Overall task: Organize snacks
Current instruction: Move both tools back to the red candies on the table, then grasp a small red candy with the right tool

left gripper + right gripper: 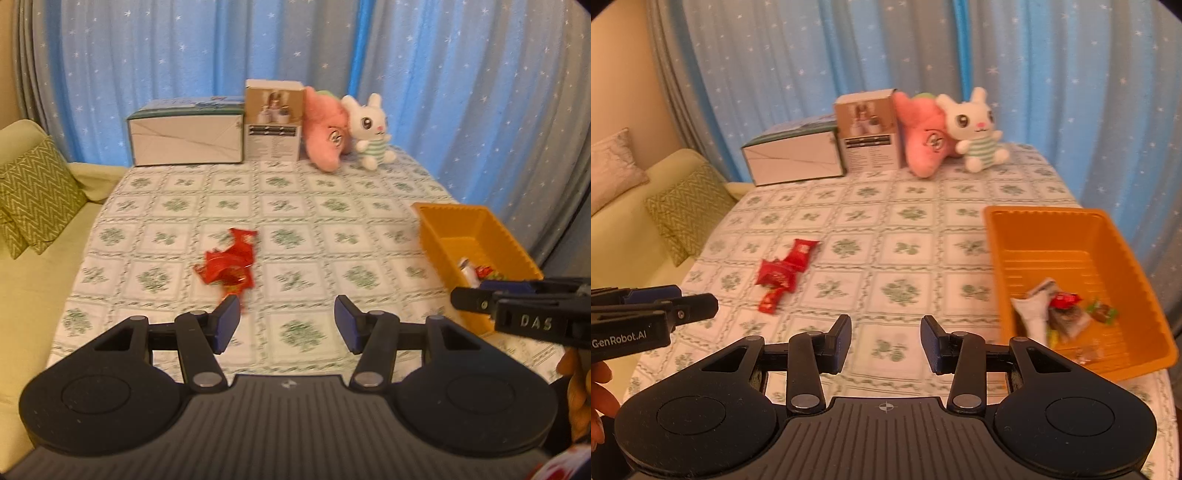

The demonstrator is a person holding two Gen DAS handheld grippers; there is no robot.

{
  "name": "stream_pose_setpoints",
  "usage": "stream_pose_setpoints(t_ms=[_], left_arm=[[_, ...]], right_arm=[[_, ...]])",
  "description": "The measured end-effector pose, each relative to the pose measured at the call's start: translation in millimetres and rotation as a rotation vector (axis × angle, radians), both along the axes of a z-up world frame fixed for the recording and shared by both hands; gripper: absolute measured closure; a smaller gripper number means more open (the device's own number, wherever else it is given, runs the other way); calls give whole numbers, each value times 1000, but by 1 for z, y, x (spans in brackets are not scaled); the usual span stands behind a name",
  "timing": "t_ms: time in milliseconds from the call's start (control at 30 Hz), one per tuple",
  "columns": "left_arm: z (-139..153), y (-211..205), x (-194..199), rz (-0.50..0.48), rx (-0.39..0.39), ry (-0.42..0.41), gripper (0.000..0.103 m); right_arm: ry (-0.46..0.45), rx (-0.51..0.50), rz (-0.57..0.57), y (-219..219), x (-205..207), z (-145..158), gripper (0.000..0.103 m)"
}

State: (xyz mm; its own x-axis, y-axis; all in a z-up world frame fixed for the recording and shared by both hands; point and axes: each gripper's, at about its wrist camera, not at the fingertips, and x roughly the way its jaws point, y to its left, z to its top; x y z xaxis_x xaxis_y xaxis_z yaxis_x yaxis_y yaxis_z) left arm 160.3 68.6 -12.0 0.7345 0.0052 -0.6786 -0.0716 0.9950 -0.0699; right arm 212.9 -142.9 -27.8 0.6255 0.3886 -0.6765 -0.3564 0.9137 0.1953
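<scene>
A small heap of red snack packets (231, 264) (786, 271) lies on the flowered tablecloth, left of the middle. An orange bin (476, 229) (1034, 229) stands at the right with several snack packets (1060, 310) in its near end. My left gripper (286, 323) hovers open just in front of the red packets, with nothing between its blue pads. My right gripper (885, 341) is open and empty too, over bare cloth left of the bin. Each gripper shows at the edge of the other's view, where its jaws cannot be read.
At the table's far edge stand a white carton (186, 138), a small brown box (275, 120), a pink plush (327, 129) and a white rabbit plush (371, 129). A yellow-green sofa with cushions (35, 188) borders the table's left side. Blue starred curtains hang behind.
</scene>
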Motion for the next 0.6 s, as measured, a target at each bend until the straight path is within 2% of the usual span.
stream_pose_setpoints(t_ms=[100, 300, 600], left_arm=[[-8, 17, -3, 10, -1, 20, 50], [-26, 45, 3, 33, -14, 56, 50], [-55, 76, 30, 49, -12, 97, 50]], right_arm=[[1, 5, 30, 16, 2, -4, 46], [15, -8, 84, 45, 9, -17, 44], [65, -27, 90, 71, 32, -47, 44]])
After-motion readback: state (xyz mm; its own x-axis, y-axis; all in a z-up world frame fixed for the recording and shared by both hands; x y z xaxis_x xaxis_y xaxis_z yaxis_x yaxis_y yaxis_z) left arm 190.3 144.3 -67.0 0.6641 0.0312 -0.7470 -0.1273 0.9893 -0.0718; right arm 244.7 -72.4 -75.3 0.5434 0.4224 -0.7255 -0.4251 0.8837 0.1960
